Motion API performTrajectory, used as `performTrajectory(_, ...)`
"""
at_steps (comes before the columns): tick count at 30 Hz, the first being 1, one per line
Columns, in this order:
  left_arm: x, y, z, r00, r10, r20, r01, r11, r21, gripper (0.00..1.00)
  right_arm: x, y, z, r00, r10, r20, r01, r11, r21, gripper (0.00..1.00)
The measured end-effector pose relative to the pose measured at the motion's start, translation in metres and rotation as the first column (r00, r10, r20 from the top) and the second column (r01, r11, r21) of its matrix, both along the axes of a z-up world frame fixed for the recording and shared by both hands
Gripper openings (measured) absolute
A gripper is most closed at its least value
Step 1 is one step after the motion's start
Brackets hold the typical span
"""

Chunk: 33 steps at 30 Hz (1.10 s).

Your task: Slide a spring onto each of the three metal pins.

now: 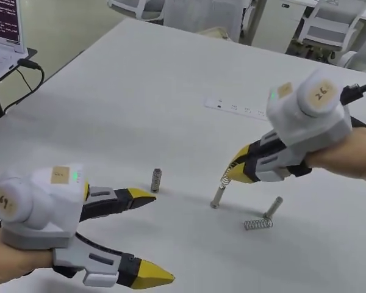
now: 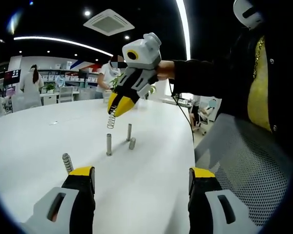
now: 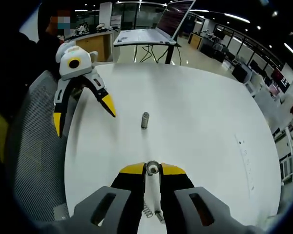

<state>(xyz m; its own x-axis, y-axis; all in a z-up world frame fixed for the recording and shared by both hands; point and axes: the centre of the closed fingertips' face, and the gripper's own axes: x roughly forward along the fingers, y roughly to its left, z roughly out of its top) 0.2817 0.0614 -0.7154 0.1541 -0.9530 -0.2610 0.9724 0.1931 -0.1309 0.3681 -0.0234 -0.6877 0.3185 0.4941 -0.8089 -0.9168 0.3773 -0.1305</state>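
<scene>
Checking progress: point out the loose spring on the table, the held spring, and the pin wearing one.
loose spring [image 1: 258, 224]: head view, middle coils.
held spring [image 1: 224, 178]: head view, lower coils.
sprung pin [image 1: 156, 180]: head view, coiled shaft.

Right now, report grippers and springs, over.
Left gripper open, apart from the pins. Right gripper shut on spring, just above bare middle pin. One pin already sprung; loose spring lies by third pin. Nothing blocking.

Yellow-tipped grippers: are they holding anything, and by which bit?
The right gripper pinches a small coiled metal spring by its top end, above an upright silver metal pin. The open left gripper holds nothing.
</scene>
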Motion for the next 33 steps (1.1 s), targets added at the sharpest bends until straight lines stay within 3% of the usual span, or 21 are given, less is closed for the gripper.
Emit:
performTrajectory(10,0.004,0.002,-0.003,1.0,0.028,0.014,-0.028,1.0,0.006,0.85,0.004,0.001,0.0,1.0,-0.001,-0.001,0.001,1.0,-0.003,0.08)
performTrajectory(33,0.002,0.002,-0.005,1.0,0.021,0.021,-0.022,1.0,0.019,0.87,0.004,-0.001,-0.017,0.999,0.006,-0.053,-0.008,0.999,-0.039,0.08)
